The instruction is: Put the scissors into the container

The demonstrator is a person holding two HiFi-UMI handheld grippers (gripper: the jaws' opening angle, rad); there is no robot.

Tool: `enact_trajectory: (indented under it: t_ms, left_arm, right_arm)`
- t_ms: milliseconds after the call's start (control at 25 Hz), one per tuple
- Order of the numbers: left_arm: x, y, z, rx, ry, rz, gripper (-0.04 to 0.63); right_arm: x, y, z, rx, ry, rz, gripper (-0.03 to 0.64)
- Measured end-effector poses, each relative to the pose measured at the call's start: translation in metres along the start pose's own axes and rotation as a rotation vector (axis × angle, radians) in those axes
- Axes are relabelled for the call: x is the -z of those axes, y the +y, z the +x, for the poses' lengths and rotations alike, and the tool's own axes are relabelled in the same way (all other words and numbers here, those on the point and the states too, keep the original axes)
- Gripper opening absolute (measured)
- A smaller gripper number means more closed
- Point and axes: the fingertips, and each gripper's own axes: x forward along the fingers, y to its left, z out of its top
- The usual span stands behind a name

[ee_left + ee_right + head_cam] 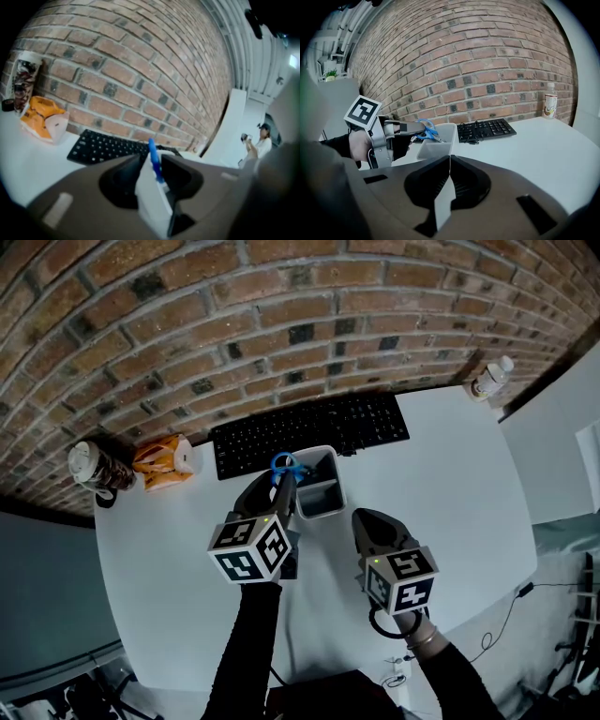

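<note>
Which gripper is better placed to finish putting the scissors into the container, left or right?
Left. The left gripper is at the container, jaws apart around the handle of the blue scissors. The right gripper is shut, empty, and apart from the container, over the table.

Rough brick behind, smooth plastics on the desk
The brick wall point(281, 315) is coarse and matt, while the table point(450, 484) is smooth, matt white. The keyboard point(309, 432) is black matt plastic and the container point(323, 502) is pale, smooth plastic. The scissors point(286, 465) have glossy blue plastic handles (the blades' finish cannot be judged). The orange packet point(164, 462) looks like shiny wrapper and the bottle point(492, 379) like clear plastic. The left gripper point(281, 486) and right gripper point(367, 521) have matt, dark plastic shells
</note>
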Motion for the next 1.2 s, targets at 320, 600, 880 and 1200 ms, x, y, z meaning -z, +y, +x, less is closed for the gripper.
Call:
enact_trajectory:
  t_ms: [320, 600, 880, 1200]
  left_arm:
    - [0.003, -0.001, -0.01, 0.005, 0.001, -0.006, 0.132]
    - [0.004, -0.002, -0.019, 0.001, 0.004, 0.0, 0.131]
    - [0.002, -0.002, -0.035, -0.005, -0.007, 0.002, 0.13]
    - [0.006, 0.0, -0.058, -0.015, -0.015, 0.003, 0.119]
  right_arm:
    - [0.004, 0.005, -0.003, 0.003, 0.006, -0.003, 0.009]
    - [0.006, 0.008, -0.008, 0.008, 0.002, -0.007, 0.009]
    - [0.008, 0.016, -0.015, 0.009, -0.006, -0.012, 0.009]
    - [0.012, 0.027, -0.026, 0.016, -0.016, -0.012, 0.009]
